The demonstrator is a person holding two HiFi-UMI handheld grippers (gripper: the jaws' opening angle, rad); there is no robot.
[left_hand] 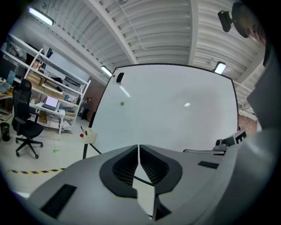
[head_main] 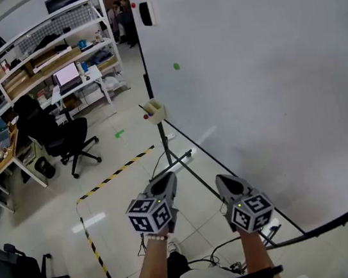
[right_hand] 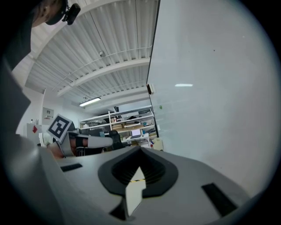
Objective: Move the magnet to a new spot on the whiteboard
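Observation:
A small green magnet (head_main: 176,66) sticks to the upper left part of the large whiteboard (head_main: 270,88); it shows too in the left gripper view as the green magnet (left_hand: 122,103) and in the right gripper view as the green magnet (right_hand: 160,107). A red magnet (head_main: 133,5) and a black eraser (head_main: 146,14) sit near the board's top left corner. My left gripper (head_main: 167,179) and right gripper (head_main: 222,180) are held low, side by side before the board's lower edge, far from the magnet. Both are shut with nothing between the jaws: left gripper (left_hand: 138,147), right gripper (right_hand: 140,149).
A cream box (head_main: 154,111) with markers hangs at the board's left edge, above the stand's black legs (head_main: 177,160). To the left are an office chair (head_main: 63,135), a white desk with a laptop (head_main: 67,76), shelving (head_main: 31,53) and yellow-black floor tape (head_main: 117,172).

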